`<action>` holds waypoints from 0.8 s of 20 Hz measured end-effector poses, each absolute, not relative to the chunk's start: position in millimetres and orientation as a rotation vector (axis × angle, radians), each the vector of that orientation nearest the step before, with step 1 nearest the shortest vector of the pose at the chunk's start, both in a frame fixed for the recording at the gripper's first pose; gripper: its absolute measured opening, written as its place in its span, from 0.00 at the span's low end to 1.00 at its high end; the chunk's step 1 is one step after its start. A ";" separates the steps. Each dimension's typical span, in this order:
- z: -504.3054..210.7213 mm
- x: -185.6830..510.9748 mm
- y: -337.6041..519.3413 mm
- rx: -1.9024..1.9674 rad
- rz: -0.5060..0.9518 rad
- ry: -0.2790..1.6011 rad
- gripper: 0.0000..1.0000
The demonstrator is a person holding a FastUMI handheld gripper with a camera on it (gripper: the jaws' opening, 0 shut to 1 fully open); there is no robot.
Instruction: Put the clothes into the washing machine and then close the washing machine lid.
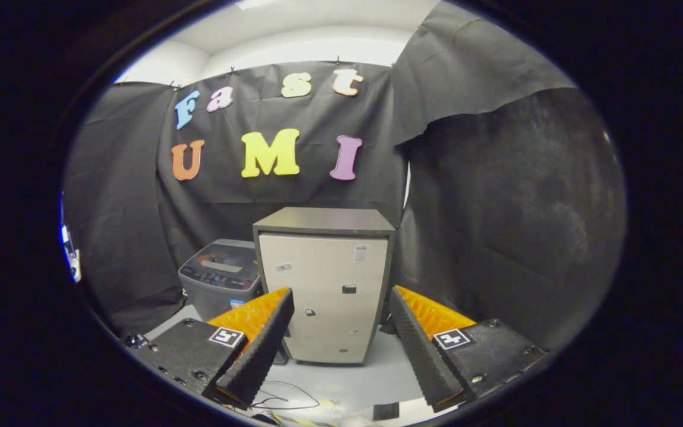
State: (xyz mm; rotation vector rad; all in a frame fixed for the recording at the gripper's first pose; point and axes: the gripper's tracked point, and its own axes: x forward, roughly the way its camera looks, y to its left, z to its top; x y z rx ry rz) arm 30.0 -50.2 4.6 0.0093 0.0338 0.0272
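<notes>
A small grey top-loading washing machine [223,276] stands on the floor beyond my left finger, to the left of a tall cabinet. Its dark lid with a control panel lies flat, shut. My gripper [340,341] is open, its two orange-and-black fingers [261,341] spread wide with nothing between them. The gripper hovers well back from the machine, aimed at the cabinet front.
A tall beige cabinet [326,284] with a dark top stands straight ahead of the fingers, right next to the washing machine. Black cloth walls close in on the left, back and right. Thin cables [285,400] and a small black block [385,410] lie on the pale floor below the fingers.
</notes>
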 end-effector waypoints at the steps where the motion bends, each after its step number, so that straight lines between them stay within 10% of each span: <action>1: 6.1 28.8 -49.9 0.010 0.028 0.029 1.00; 16: 12.4 15.8 -48.0 0.002 0.038 0.012 1.00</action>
